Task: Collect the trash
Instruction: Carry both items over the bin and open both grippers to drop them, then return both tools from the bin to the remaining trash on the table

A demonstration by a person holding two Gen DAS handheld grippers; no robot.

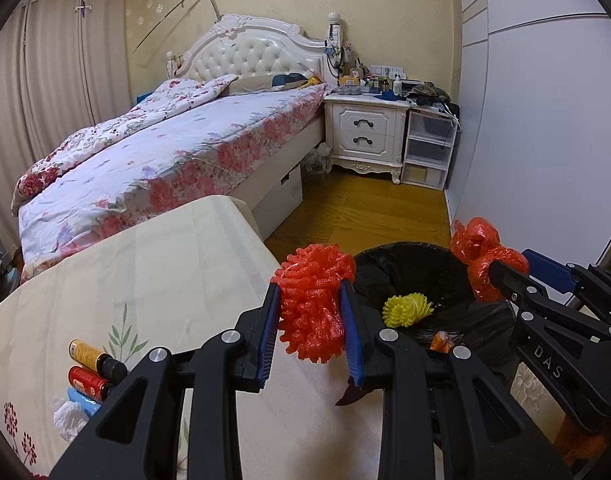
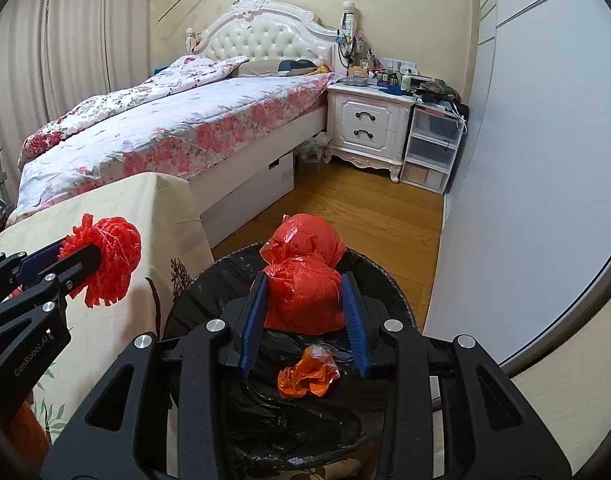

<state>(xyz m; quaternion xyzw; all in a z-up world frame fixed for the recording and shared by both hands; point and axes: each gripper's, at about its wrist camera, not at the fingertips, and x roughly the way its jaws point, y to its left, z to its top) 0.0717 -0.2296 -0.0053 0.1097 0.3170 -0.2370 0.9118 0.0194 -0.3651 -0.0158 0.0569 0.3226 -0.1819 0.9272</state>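
Between the table and the bin, in the left wrist view, the left gripper (image 1: 310, 312) is pinching a red net (image 1: 311, 300), a frilly foam fruit sleeve, with its blue fingers (image 1: 270, 334) pressing in from both sides so the soft mesh is bulging out above and below them. It is hanging over the table (image 1: 153, 276) edge, just short of the bin (image 1: 397, 264) rim, which suggests it is being carried across for dropping. A yellow net (image 1: 407, 310) is already lying inside the black liner, with an orange scrap (image 1: 441, 340) near it. Two small bottles (image 1: 93, 368) and a white wad (image 1: 69, 420) are sitting on the table at lower left; the wad is probably trash waiting its turn, though that is a guess. At right, the right gripper (image 1: 495, 276) is gripping a red bag (image 1: 481, 256) above the bin's far rim.

Over the bin mouth, in the right wrist view, the right gripper (image 2: 304, 304) is squeezing the knotted red bag (image 2: 303, 268) between its fingers (image 2: 353, 316), directly above the liner, so letting go should send it straight in. The orange scrap (image 2: 307, 374) is resting on the liner below. The bin (image 2: 385, 276) is standing on the floor against the table (image 2: 113, 216), likely so trash travels only a short way. At left, the left gripper (image 2: 95, 258) is holding the red net (image 2: 105, 260) over the table cloth, still outside the rim.
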